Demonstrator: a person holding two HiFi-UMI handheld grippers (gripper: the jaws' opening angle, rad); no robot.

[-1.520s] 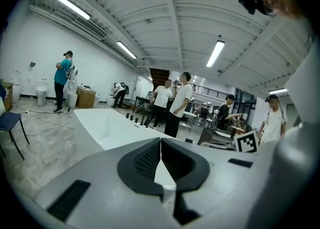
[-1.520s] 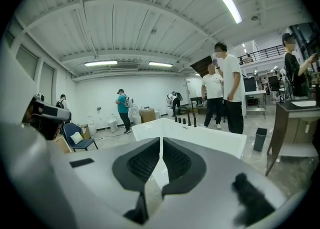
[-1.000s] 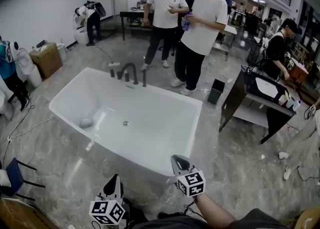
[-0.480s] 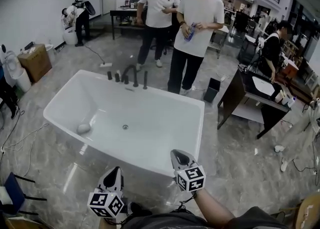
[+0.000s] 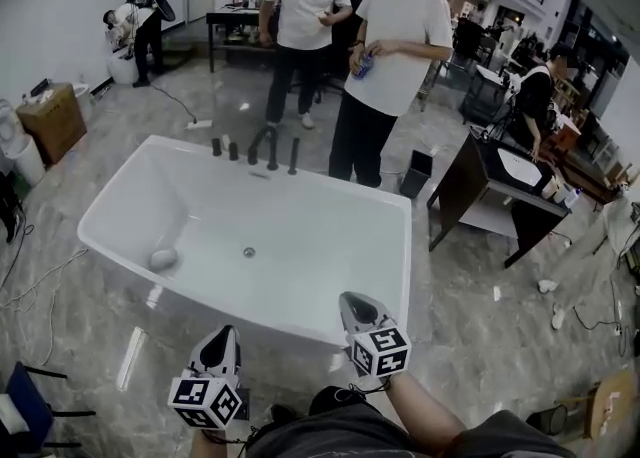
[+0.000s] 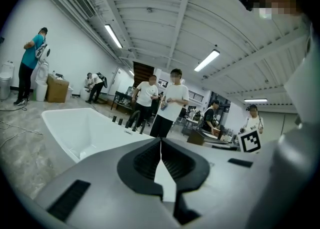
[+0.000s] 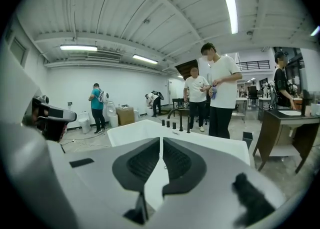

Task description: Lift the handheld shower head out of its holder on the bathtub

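A white bathtub fills the middle of the head view. On its far rim stands a black tap set: small knobs, a curved spout and the slim upright handheld shower head in its holder. The shower head also shows far off in the left gripper view and in the right gripper view. My left gripper and right gripper hover by the tub's near rim, a full tub length from the taps. Both are shut and hold nothing.
Two people stand just beyond the far rim, near the taps. A grey rounded object lies inside the tub, left of the drain. A dark desk and a small black bin stand to the right. Cables trail on the floor at left.
Both grippers have come forward with me toward the tub's near rim, and the tub now sits closer and lower in the head view. The jaws stay shut.
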